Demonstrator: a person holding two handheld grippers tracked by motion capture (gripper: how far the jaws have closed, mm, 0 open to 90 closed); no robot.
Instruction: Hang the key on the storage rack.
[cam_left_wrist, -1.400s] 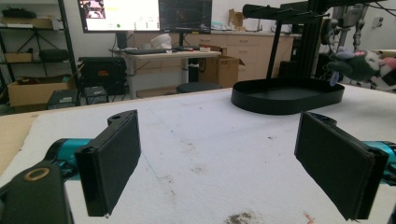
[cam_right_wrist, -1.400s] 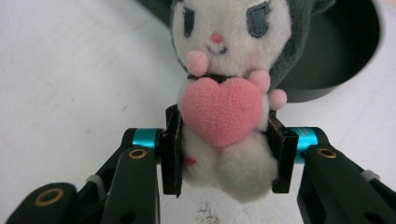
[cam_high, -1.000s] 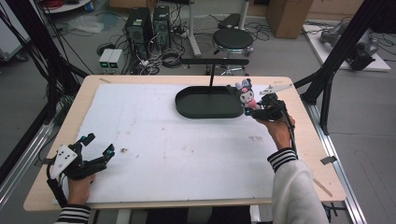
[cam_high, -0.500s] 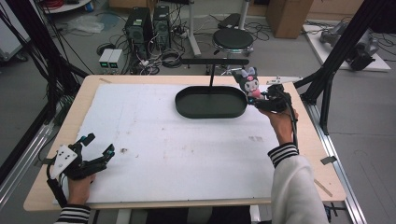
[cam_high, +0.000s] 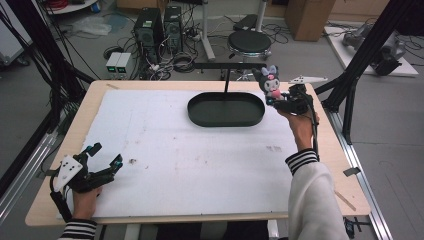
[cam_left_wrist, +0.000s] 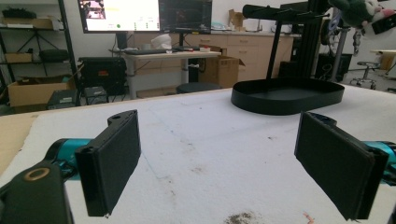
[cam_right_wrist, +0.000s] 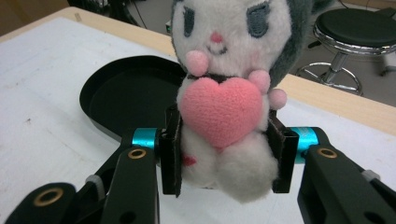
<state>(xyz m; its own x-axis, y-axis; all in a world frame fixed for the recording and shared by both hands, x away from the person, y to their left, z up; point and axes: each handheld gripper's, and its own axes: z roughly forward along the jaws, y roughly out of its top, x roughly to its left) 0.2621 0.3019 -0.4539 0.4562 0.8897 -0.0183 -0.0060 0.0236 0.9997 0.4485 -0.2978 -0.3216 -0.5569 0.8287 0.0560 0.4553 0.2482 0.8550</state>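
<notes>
A small plush toy (cam_high: 270, 83) with a grey hood, white face and pink heart (cam_right_wrist: 220, 104) is held in the air by my right gripper (cam_high: 278, 103), which is shut on its body just past the right end of the black oval tray (cam_high: 226, 110). In the right gripper view the two jaws squeeze the plush toy (cam_right_wrist: 224, 154) from both sides, with the tray (cam_right_wrist: 126, 93) below and to the left. My left gripper (cam_high: 104, 157) rests near the table's front left corner, open and with nothing between its jaws. The left gripper view shows the tray (cam_left_wrist: 289, 95) far ahead.
A white mat (cam_high: 190, 150) covers most of the wooden table (cam_high: 345, 175). A black stand (cam_high: 227, 67) with a horizontal bar rises behind the tray. A round stool (cam_high: 249, 42), computers and cables sit on the floor beyond the table.
My right gripper has lifted the plush toy and carried it up and slightly away from the tray's right end. The left gripper has stayed in place.
</notes>
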